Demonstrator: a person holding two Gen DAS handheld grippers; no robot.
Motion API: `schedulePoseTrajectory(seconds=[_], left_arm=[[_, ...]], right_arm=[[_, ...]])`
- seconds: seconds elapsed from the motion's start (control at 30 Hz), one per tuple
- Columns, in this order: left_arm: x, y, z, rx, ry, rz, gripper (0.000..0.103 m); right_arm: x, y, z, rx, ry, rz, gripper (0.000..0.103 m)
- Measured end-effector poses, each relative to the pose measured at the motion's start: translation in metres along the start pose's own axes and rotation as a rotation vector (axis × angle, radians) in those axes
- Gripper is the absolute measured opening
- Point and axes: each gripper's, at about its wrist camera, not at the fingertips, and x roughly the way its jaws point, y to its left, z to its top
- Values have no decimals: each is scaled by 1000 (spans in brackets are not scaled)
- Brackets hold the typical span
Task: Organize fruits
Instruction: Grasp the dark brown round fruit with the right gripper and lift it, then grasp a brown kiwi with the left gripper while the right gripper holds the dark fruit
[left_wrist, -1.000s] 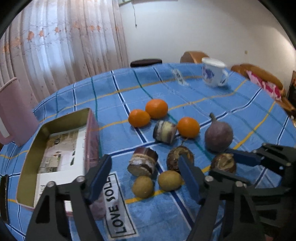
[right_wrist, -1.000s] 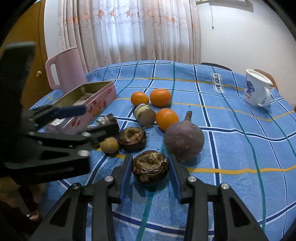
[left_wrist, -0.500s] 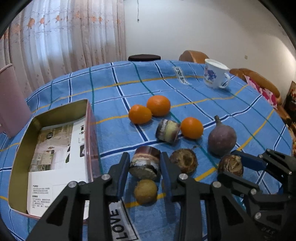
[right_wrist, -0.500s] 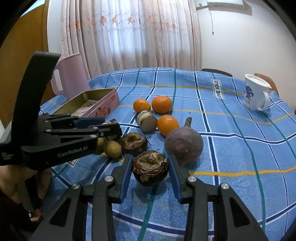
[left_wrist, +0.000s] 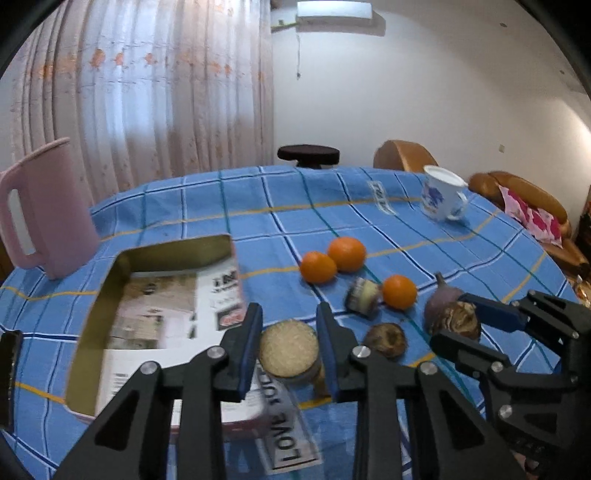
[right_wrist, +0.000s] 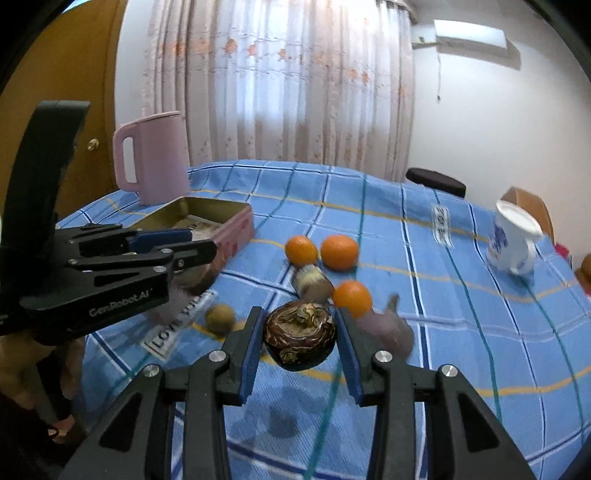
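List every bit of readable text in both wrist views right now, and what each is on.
"LOVE SOL": label sewn on the tablecloth, seen upside down.
"GenRobot.AI": side of the left gripper, right wrist view.
Second cloth label: too blurred.
Printed paper in the tin: too blurred.
Cup: blue picture only, no words.

Purple fruit blurred, half hidden behind right tool.
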Motion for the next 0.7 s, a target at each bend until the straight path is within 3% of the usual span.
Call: schedulePoseTrajectory(seconds=[0.23,0.43,0.47,0.53,0.6,0.7], left_arm=[[-5,29,5,-46,-16,44,13],[0,52,-2,-80,12,76,13],[-2,52,-3,-82,6,83,18],[-9,48,-5,-81,-4,69,40],[-16,38,-7,-73,-26,56,84],[-25,12,-8,-17,-57,29,90]], right_arm=[[19,24,30,-80,-23,15,40],[26,18,34,-55,-25,10,40],[26,14,31,-43,-19,9,40],[25,12,27,-36,-13,4,40],[24,8,18,-33,-3,-11,40],[18,-3,5,-7,7,-29,40]])
